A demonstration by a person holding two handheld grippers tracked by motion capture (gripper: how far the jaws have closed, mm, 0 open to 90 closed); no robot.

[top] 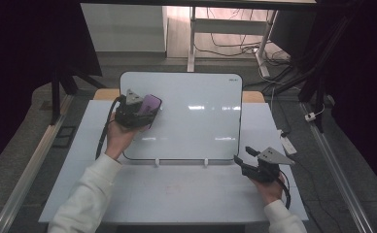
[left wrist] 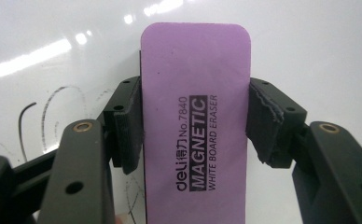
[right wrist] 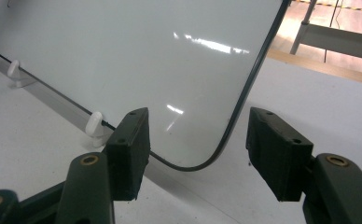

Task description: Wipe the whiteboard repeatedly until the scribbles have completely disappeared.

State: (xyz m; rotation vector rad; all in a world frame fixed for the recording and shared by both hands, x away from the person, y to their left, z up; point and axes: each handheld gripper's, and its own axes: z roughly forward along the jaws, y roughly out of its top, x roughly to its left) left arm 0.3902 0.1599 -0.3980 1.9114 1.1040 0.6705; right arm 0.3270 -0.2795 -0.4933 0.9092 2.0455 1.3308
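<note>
A white table (top: 177,194) stands in a dim room with dark curtains at both sides, and a tangle of cables (top: 235,46) lies on the floor beyond it. On the table a whiteboard (top: 196,116) with a thin dark rim is propped on two small white clips (top: 157,162) along its near edge. The person's left hand (top: 118,138) holds the left gripper (top: 145,109) over the upper left part of the board; its jaws are closed against the two long sides of a purple eraser (left wrist: 195,121), gripping it firmly, with the eraser's printed face turned to the gripper's camera. The label reads "MAGNETIC WHITE BOARD ERASER". In the left gripper view faint dark pen marks (left wrist: 53,112) show on the board to the left of the eraser; whether the eraser touches the board cannot be told. The right hand (top: 271,189) holds the right gripper (top: 242,158) near the board's lower right corner, above the table. In the right gripper view its jaws stand wide apart with nothing between them, pointing at that rounded corner (right wrist: 193,165) of the board, and the pads (right wrist: 132,144) are clear of it.
</note>
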